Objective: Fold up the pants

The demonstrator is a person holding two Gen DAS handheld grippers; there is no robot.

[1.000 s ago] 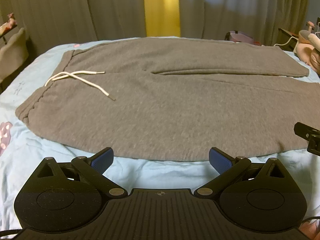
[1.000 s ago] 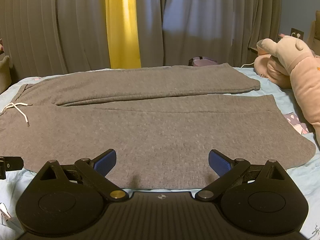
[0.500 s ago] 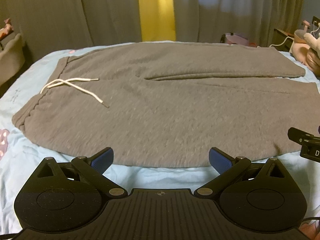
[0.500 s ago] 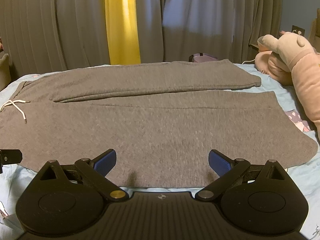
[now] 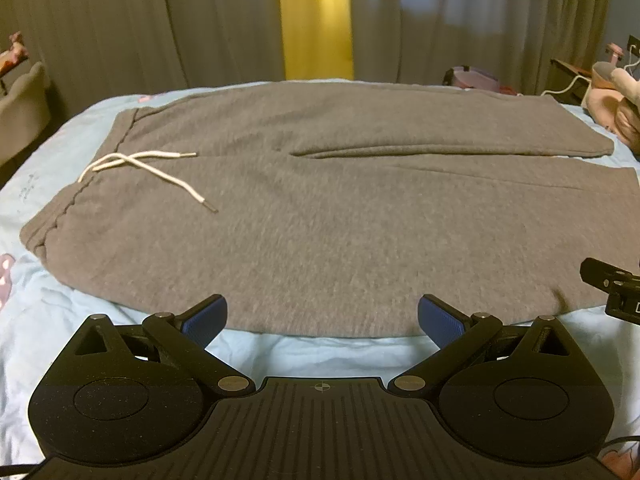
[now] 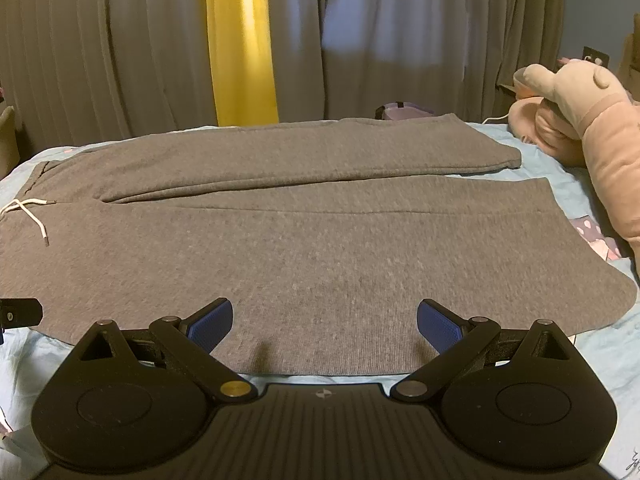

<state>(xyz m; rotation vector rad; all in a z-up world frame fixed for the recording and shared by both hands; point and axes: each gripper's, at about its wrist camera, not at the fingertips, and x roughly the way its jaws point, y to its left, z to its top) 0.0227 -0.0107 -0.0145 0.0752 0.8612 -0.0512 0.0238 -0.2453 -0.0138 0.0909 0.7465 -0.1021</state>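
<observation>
Grey sweatpants (image 5: 320,216) lie flat across the bed, waistband to the left with a white drawstring (image 5: 148,168), both legs running right. They also show in the right wrist view (image 6: 320,248). My left gripper (image 5: 322,318) is open and empty, hovering at the near edge of the pants below the waist part. My right gripper (image 6: 325,322) is open and empty, over the near edge of the near leg. The tip of the right gripper (image 5: 612,288) shows at the right edge of the left wrist view.
The bed has a light blue sheet (image 5: 320,352). A pink plush toy (image 6: 588,124) lies at the right end of the bed beside the leg hems. Grey and yellow curtains (image 6: 240,40) hang behind the bed. A purple object (image 5: 472,78) sits past the far edge.
Both grippers have shifted slightly and the view has drifted; the pants sit a little lower in the left wrist view. Both stay open and the pants have not moved.
</observation>
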